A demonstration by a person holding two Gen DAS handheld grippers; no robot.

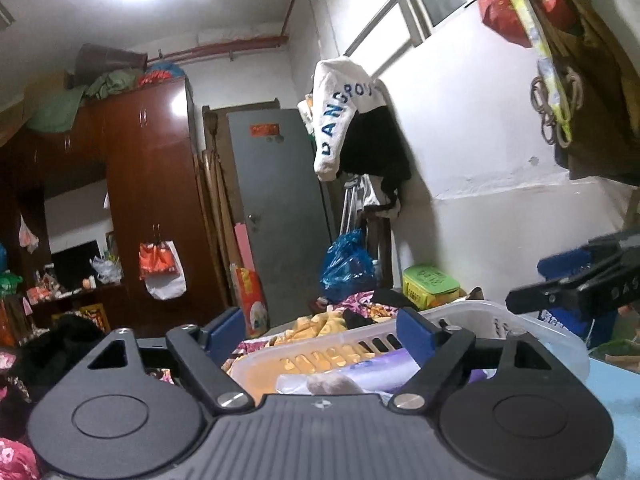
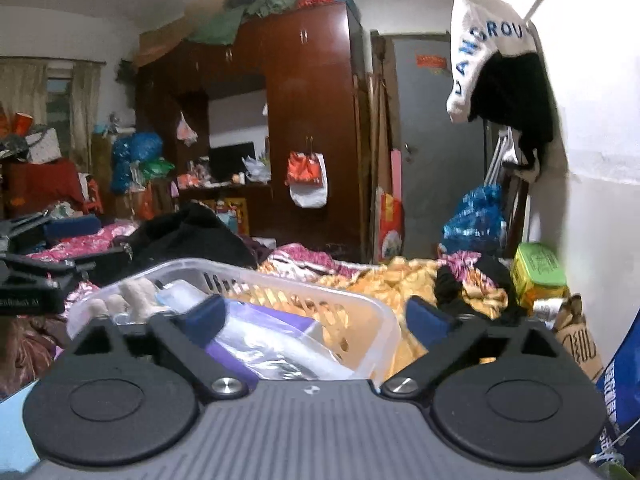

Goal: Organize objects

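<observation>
Both claws stand wide and empty, the left claw [image 1: 322, 332] and the right claw [image 2: 316, 320] each just behind the filled basket [image 2: 360, 308], its long axis running between them.

The basket [image 1: 472, 320] has its near rim behind the left gripper [image 1: 320, 332]. The right gripper [image 1: 576, 284] is cut by the frame edge. Basket contents stay blurred.
</observation>
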